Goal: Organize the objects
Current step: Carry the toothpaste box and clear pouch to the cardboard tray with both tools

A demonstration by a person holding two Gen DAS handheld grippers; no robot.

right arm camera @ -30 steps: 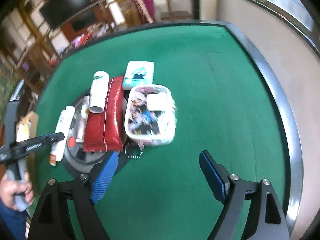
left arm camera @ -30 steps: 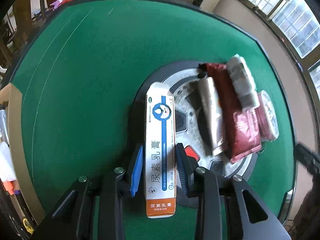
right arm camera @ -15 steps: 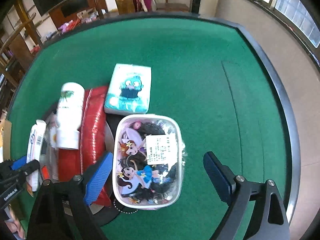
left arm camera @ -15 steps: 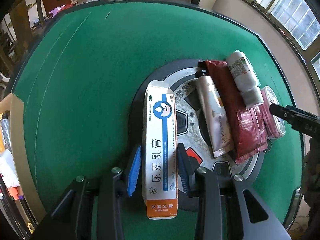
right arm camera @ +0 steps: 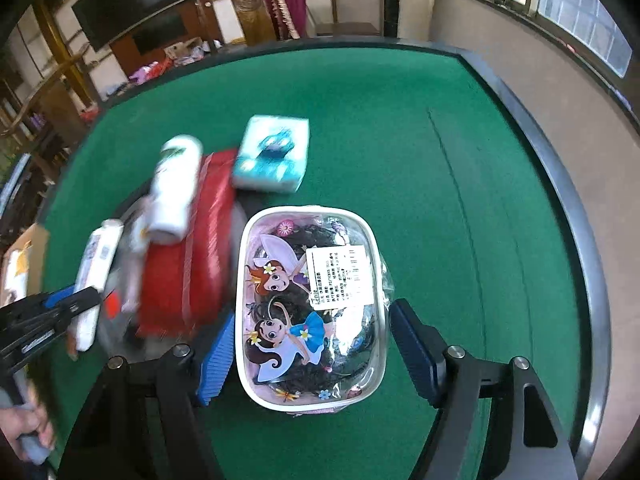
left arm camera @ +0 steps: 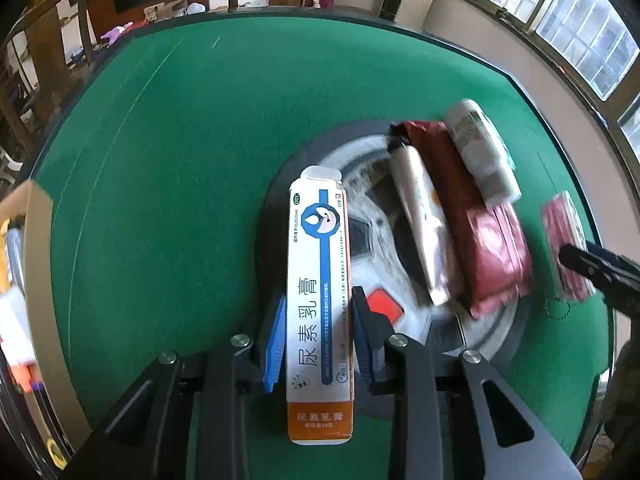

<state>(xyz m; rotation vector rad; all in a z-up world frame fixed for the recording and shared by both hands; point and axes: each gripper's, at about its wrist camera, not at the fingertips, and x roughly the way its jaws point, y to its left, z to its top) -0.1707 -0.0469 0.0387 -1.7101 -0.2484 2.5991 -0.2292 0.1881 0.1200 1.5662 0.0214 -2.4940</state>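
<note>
My left gripper (left arm camera: 318,336) is shut on a white, blue and orange ointment box (left arm camera: 320,280), held over the left part of a round grey disc (left arm camera: 384,200). On the disc lie a beige tube (left arm camera: 416,220), a red pouch (left arm camera: 480,232) and a white bottle (left arm camera: 478,148). My right gripper (right arm camera: 312,344) is open, its fingers on either side of a clear cartoon-print pouch (right arm camera: 310,304) on the green felt; the jaws stand apart from it. The left gripper also shows in the right wrist view (right arm camera: 68,304).
A teal tissue pack (right arm camera: 272,154) lies beyond the pouch. The green table (left arm camera: 180,140) has a raised dark rim (right arm camera: 560,200). A cardboard box (left arm camera: 24,240) stands at the left edge. Chairs and furniture stand beyond the table.
My right gripper has moved forward and down so its open fingers now straddle the cartoon pouch. My left gripper still holds the ointment box, barely moved.
</note>
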